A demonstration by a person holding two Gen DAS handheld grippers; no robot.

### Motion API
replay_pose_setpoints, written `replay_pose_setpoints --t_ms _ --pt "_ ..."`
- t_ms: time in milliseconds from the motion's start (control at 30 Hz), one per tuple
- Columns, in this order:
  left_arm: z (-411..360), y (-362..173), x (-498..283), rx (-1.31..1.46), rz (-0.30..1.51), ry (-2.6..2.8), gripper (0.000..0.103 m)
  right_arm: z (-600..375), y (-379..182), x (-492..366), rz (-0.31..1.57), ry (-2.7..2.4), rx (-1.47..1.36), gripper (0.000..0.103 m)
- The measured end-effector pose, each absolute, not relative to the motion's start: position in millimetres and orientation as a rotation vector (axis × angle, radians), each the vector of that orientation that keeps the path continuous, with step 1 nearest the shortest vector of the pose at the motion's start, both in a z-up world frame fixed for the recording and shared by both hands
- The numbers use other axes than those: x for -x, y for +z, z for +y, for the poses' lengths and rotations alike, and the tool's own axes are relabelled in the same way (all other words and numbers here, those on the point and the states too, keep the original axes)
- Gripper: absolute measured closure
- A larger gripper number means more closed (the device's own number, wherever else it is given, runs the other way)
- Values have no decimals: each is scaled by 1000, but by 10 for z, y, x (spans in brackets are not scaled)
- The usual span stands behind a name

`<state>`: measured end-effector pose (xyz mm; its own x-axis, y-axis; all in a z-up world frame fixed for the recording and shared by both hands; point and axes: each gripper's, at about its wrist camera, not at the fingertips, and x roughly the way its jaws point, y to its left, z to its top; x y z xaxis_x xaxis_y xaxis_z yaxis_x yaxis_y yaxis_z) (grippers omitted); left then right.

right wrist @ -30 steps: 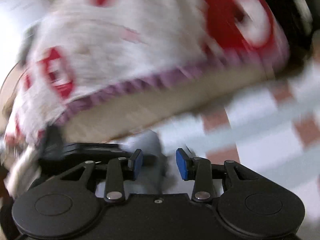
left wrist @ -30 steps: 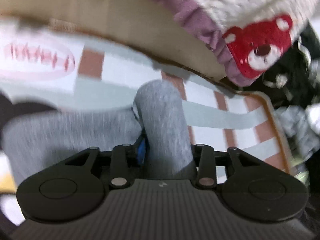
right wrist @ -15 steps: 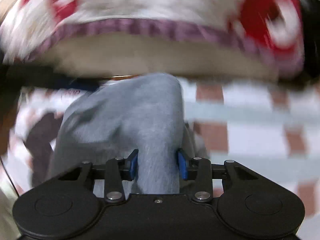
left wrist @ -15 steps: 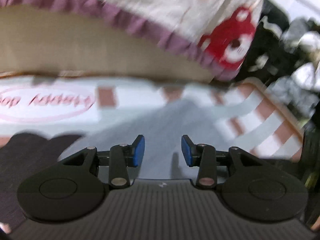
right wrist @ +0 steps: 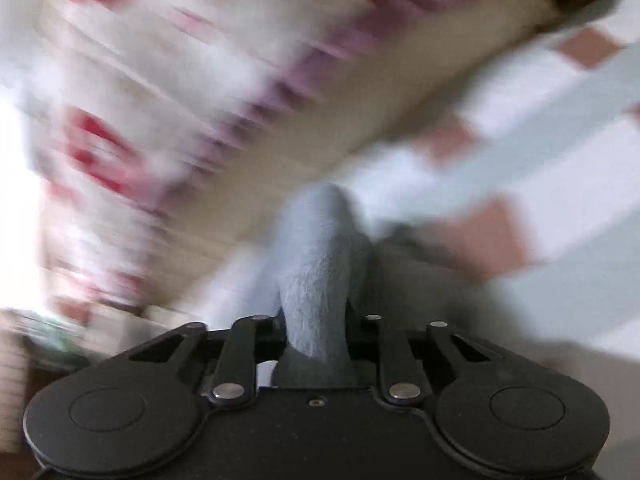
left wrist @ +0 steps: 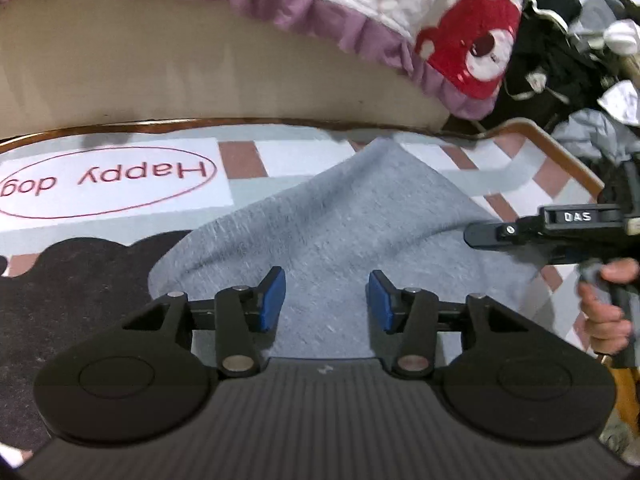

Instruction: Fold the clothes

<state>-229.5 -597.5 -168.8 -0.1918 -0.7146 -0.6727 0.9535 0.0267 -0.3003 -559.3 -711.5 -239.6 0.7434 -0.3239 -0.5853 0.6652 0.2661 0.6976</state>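
Observation:
A grey garment lies spread on the patterned mat. My left gripper hovers over its near part. Its jaws are opening, both blue pads are bare, and nothing is between them. In the blurred right wrist view, a bunched fold of the grey garment stands between the fingers of my right gripper and hides the pads. These jaws are opening but look pinched on the fold. The left wrist view shows the right gripper at the cloth's right edge, with a hand on its handle.
A bed side with a white quilt, purple frill and red bear patch rises just beyond the mat. Dark clutter and clothes pile up at the far right. A dark shape is printed on the mat at the left.
My left gripper let go of the grey fold, opened and slid across, so the cloth now lies flat. My right gripper took a fold between its jaws, sank and rolled.

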Motion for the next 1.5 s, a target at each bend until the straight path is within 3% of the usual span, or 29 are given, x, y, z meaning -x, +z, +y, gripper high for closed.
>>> replay_pose_setpoints --t_ms 67,200,233,300,400,467,567,667,700,767,867,967,1067,1133,1333,1367,1400,1433,1500 --pt "-5996 -1717 2332 -395 827 -1557 58 -7110 -2450 5644 384 -788 -1109 23" --pt "-6033 -1711 2364 -410 823 -1543 58 -7034 -2222 5700 389 -927 -1036 28" --pt "-6032 -1709 2360 -415 822 -1543 58 -6992 -2117 5710 398 -972 -968 34" --pt "-6019 -1702 2381 -446 791 -1551 58 -6875 -1874 5723 396 -1045 -783 79" --pt "-5980 -1686 2520 -550 668 -1571 58 -6601 -1606 5675 321 -927 -542 82" --pt "-5978 -1655 2487 -520 699 -1563 58 -6457 -1548 5481 394 -819 -469 82" --pt "-5908 -1555 2414 -442 756 -1583 57 -6311 -1702 5177 608 -805 -364 55" --pt "-5723 -1441 2510 -431 768 -1657 53 -6360 -2052 5104 755 -872 -361 53" --pt "-5664 -1430 2562 -440 769 -1687 47 -6419 -2142 5137 753 -886 -415 50" --pt "-5594 -1494 2667 -500 763 -1696 43 -6607 -2217 5262 683 -891 -589 49" --pt "-5561 -1603 2743 -559 720 -1684 43 -6780 -2255 5367 658 -874 -710 49" --pt "-5622 -1602 2674 -531 796 -1668 43 -6873 -2351 5451 627 -846 -820 49" --pt "-5654 -1600 2610 -501 861 -1654 43 -6966 -2459 5607 589 -808 -954 41" --pt "-5601 -1610 2636 -523 840 -1657 43 -7031 -2526 5701 562 -788 -1046 41" --pt "-5405 -1635 2599 -583 851 -1638 40 -6890 -2401 5573 637 -857 -941 37" --pt "-5405 -1661 2575 -608 868 -1615 32 -6865 -2369 5551 653 -871 -911 33" --pt "-5380 -1715 2516 -610 899 -1579 9 -6851 -2345 5536 670 -887 -882 28" --pt "-5355 -1769 2457 -611 930 -1542 4 -6839 -2328 5509 694 -909 -843 25" --pt "-5283 -1830 2303 -527 1004 -1523 17 -6800 -2299 5453 723 -926 -769 24"
